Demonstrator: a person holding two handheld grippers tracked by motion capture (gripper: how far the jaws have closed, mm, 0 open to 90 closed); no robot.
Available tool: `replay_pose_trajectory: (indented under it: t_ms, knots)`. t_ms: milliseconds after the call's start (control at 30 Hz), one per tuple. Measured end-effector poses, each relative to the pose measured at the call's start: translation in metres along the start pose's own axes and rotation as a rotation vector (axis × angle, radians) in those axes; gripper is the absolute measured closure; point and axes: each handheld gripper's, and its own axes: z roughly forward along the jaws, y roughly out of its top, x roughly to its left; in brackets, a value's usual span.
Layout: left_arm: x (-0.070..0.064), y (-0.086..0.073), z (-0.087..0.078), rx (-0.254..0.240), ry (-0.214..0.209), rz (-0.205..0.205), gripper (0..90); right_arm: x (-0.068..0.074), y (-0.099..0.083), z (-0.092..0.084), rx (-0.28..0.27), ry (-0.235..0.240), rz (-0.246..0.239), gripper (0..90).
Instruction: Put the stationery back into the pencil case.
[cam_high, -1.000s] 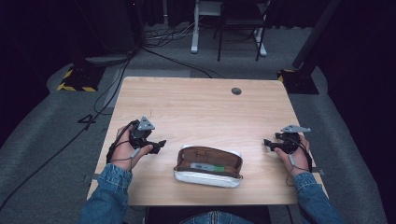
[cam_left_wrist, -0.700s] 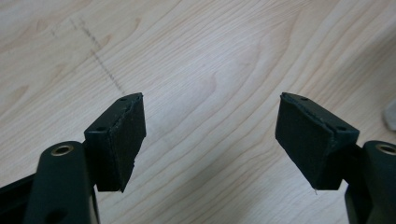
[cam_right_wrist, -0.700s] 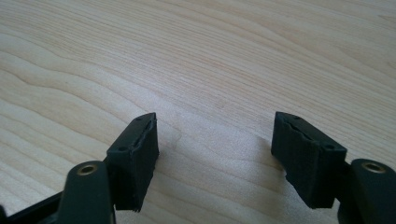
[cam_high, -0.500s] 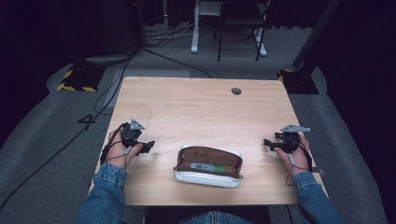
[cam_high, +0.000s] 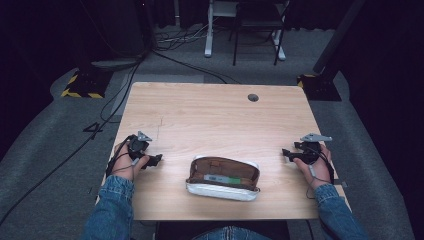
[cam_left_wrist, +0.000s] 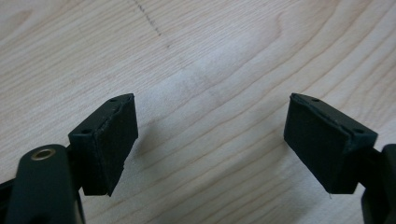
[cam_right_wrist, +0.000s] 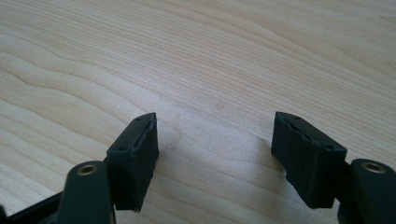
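2 grippers, left gripper (cam_high: 156, 160) & right gripper (cam_high: 286, 152), jaws apart, flanking open pouch (cam_high: 223, 177).

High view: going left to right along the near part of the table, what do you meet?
Left gripper, jaws apart → open pencil case with items inside → right gripper, jaws apart, all on the wooden table.

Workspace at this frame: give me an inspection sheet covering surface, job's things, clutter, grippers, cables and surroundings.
Surface: wooden table, pale grain, a round grommet near the far edge.
Job's things: open pencil case at the near edge, centred, something inside.
Clutter: nothing seen.
Grippers: left gripper open, empty, over bare wood; right gripper likewise.
Cables: floor cables beyond the table; one trails from each gripper.
Surroundings: grey carpet, dark room, white stand legs behind.
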Motion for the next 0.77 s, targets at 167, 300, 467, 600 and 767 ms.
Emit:
replay_pose_trajectory:
  t_ms: [167,300,467,600,767]
  knots:
    - [0.005,-0.002,0.004,-0.022,-0.018,-0.019,15.3,0.0,0.0,0.0,0.0,0.0,0.0,32.0]
    - [0.007,-0.009,0.011,-0.1,-0.034,-0.003,9.0,0.0,0.0,0.0,0.0,0.0,-0.001,31.9]
    - [0.006,-0.01,0.011,-0.103,-0.026,-0.011,4.8,0.0,0.0,0.0,-0.001,0.002,-0.003,31.9]
    - [0.006,-0.01,0.011,-0.105,-0.024,-0.014,4.8,0.0,0.0,0.0,0.001,0.003,-0.004,31.8]
    - [0.006,-0.01,0.011,-0.104,-0.024,-0.014,4.8,0.0,-0.001,-0.001,0.001,0.004,-0.005,31.6]
